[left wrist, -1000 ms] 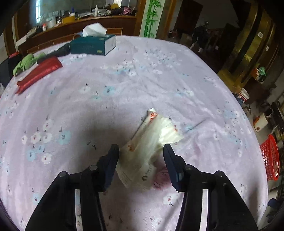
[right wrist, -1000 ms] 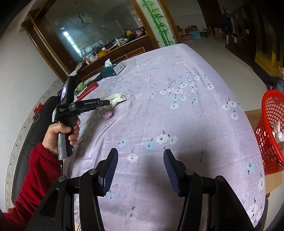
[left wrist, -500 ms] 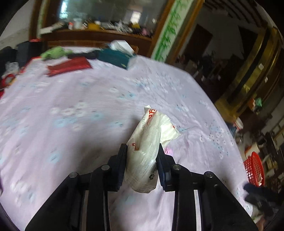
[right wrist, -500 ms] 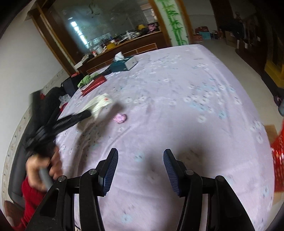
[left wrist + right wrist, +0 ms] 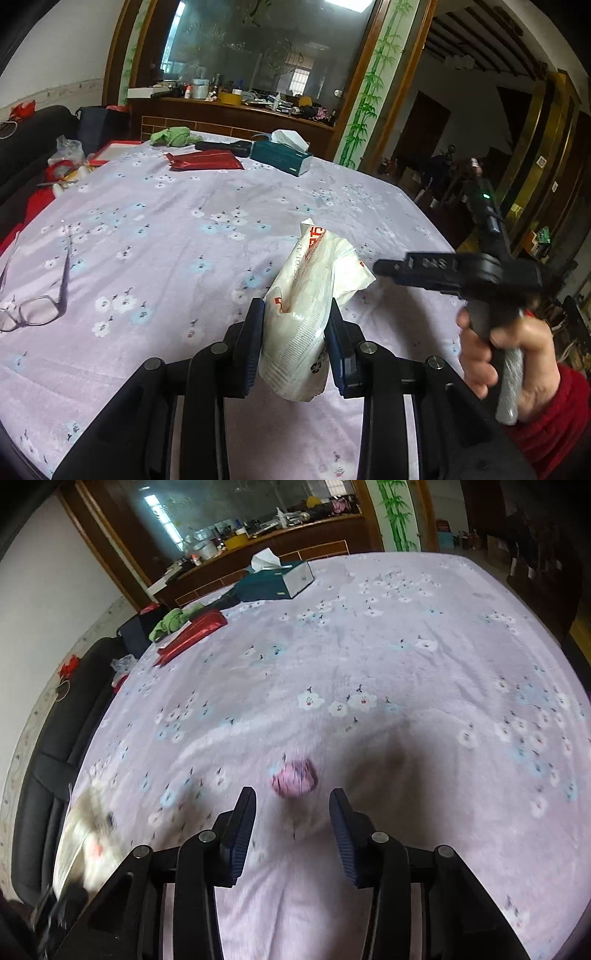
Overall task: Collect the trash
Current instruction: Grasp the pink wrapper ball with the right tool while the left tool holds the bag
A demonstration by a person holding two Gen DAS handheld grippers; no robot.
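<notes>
Pinching white wrapper (image 5: 303,314), left tool (image 5: 293,341) lifted; right tool (image 5: 291,834) spread over pink wad (image 5: 295,778).

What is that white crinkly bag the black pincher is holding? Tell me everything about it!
The white wrapper is an empty-looking plastic packet, crumpled and thin, with red printing along one side and a small dark mark near its bottom. The left gripper pinches it between both fingers. It stands tilted, its top leaning right, lifted above the purple flowered tablecloth. Only the fingers touch it.
</notes>
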